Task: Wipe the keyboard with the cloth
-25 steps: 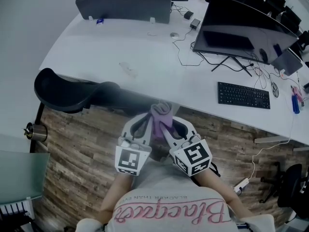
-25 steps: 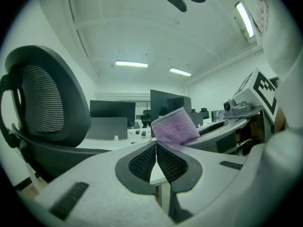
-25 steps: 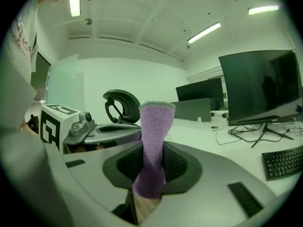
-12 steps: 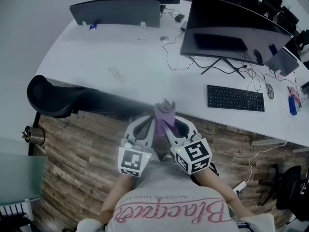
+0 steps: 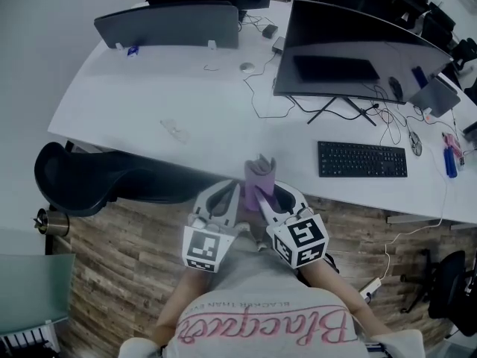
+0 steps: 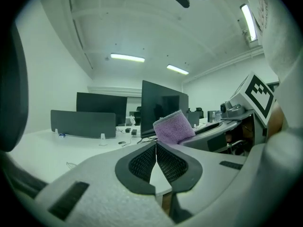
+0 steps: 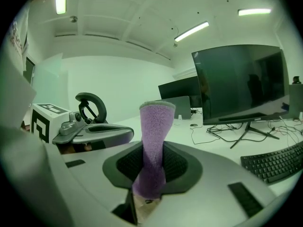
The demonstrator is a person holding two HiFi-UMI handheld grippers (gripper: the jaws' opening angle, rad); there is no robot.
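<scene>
A black keyboard (image 5: 362, 159) lies near the front edge of the white desk (image 5: 149, 103), right of centre; its corner shows low in the right gripper view (image 7: 277, 162). My right gripper (image 5: 262, 193) is shut on a purple cloth (image 5: 259, 179) that stands up between its jaws (image 7: 154, 150). My left gripper (image 5: 232, 194) sits close beside it, jaws shut with nothing between them (image 6: 155, 158); the cloth (image 6: 173, 126) shows just to its right. Both grippers hang in front of the desk edge, left of the keyboard.
A large dark monitor (image 5: 350, 51) stands behind the keyboard, with cables (image 5: 261, 99) trailing left. A grey divider panel (image 5: 168, 25) stands at the desk's back. A black office chair (image 5: 89, 177) is tucked at the desk's left front. Small items (image 5: 449, 155) lie at the right.
The view has shifted forward and right: desk, monitor and keyboard have slid down and left in the head view. The grippers stay together, the cloth still held in the right one.
</scene>
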